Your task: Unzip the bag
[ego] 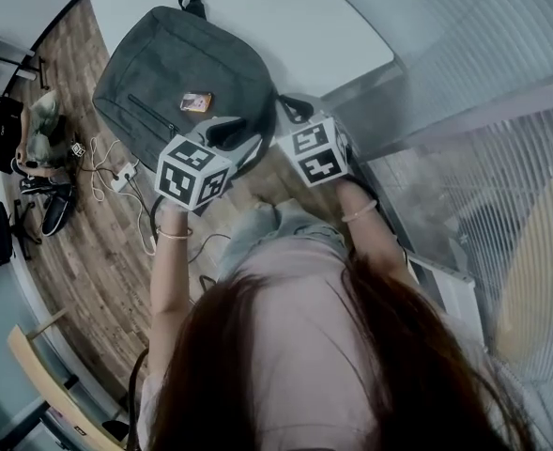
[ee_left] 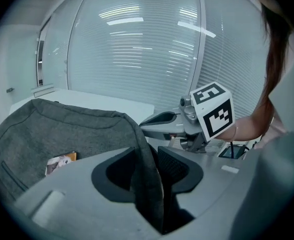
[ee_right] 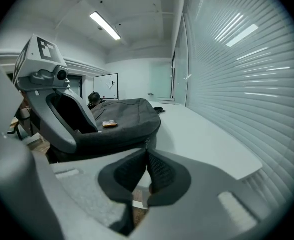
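Straddling 1 bag [ego: 177, 73]: L gripper [ee_left: 146, 153], jaws apart; R gripper [ee_right: 147, 155] pinches zip [ee_right: 147, 142].

Operator: long dark reddish-brown hair [ego: 370, 365], pale pink top [ego: 285, 285]. Thin bracelet on left wrist [ego: 173, 235], matching thin bracelet on right wrist [ego: 359, 212].

Left gripper [ee_left: 149, 159]: pale grey moulded plastic shell, black cross-hatched rubber pads [ee_left: 172, 166]. Right gripper [ee_right: 146, 159]: same build.

Each carries a white cube with black square markers: left marker cube [ego: 193, 170], right marker cube [ego: 318, 150]. Small round lens [ee_right: 62, 75] sits under the left one.
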Demonstrator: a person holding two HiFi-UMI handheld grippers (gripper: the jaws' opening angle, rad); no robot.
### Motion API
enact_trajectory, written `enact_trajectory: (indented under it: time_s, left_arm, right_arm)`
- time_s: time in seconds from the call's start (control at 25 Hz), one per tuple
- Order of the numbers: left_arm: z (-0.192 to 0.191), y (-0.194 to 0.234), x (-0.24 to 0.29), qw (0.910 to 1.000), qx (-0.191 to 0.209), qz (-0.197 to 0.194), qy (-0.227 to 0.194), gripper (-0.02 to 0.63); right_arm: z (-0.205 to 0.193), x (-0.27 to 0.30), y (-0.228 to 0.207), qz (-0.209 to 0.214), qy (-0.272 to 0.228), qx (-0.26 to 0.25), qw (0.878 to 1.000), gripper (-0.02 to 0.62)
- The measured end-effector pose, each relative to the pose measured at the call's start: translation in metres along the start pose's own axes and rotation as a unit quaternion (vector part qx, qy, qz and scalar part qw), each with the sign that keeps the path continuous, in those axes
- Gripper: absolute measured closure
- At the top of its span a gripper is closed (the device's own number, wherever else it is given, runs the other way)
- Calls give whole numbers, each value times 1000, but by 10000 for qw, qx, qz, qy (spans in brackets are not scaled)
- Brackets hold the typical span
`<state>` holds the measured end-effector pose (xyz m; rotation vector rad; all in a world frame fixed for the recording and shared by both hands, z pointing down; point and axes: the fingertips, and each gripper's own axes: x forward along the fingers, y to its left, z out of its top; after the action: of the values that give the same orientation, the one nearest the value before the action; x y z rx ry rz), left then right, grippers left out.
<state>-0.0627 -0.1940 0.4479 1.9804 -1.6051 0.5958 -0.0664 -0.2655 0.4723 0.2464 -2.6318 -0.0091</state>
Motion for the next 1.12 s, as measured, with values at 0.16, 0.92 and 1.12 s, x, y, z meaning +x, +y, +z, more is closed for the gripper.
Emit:
enact_trajectory:
  time_s: [0.16,0.92,1.12]
  left_arm:
    - [-2,2,4,9998,169,45,109,493]
    - [0,4,-2,9983,-129,-521,-226,561]
    - [-3,3,-2,9971,-206,-679,-276,561]
  right_arm:
    - [2,-1,-2,-109,-6,-45,9999,584]
    - [8,7,-13,-684,72,99,9976,584]
    - [11,13,-16,-773,99,166,9968,584]
